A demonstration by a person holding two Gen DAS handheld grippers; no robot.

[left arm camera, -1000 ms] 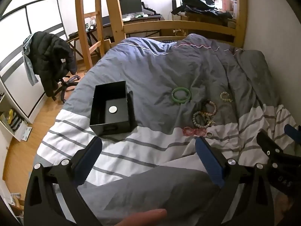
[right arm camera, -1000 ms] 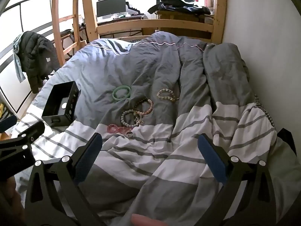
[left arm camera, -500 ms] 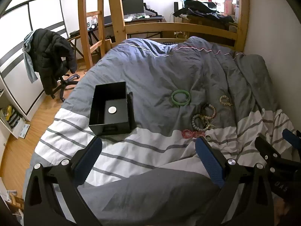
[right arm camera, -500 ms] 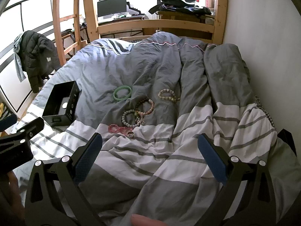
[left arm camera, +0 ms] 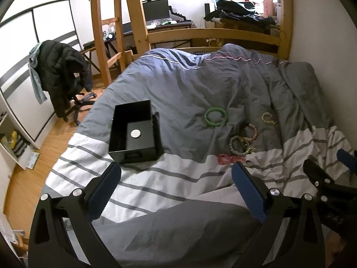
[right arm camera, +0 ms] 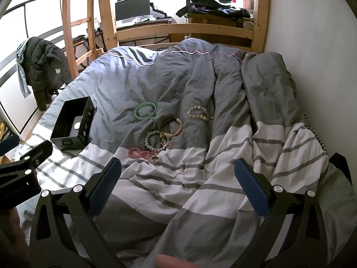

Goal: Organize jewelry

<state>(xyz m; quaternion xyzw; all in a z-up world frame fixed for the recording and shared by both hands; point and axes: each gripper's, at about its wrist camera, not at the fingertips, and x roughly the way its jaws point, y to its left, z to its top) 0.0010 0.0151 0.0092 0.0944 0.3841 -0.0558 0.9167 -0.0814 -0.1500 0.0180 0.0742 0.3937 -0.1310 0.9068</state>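
A black open box (left arm camera: 133, 131) (right arm camera: 73, 125) with a white disc inside sits on the bed's left side. To its right lie a green bangle (left arm camera: 216, 116) (right arm camera: 145, 111), a pale gold bead bracelet (left arm camera: 268, 118) (right arm camera: 199, 113), a pink-brown bead bracelet (left arm camera: 251, 130) (right arm camera: 173, 126), a grey-green bead bracelet (left arm camera: 239, 145) (right arm camera: 156, 141), a red-pink bracelet (left arm camera: 226, 159) (right arm camera: 139, 153) and a silver ring (left arm camera: 248, 162) (right arm camera: 155, 159). My left gripper (left arm camera: 176, 192) and right gripper (right arm camera: 177, 191) are open and empty, held above the near end of the bed.
The grey and white striped duvet (left arm camera: 178, 178) is rumpled with folds. A wall (right arm camera: 312, 44) runs along the right. A wooden bed frame and ladder (left arm camera: 107, 33) stand behind, with a chair holding a black jacket (left arm camera: 60, 76) on the floor at left.
Both grippers have drawn back and up a little, so the bed and jewelry look slightly smaller and farther. Nothing on the bed has moved.
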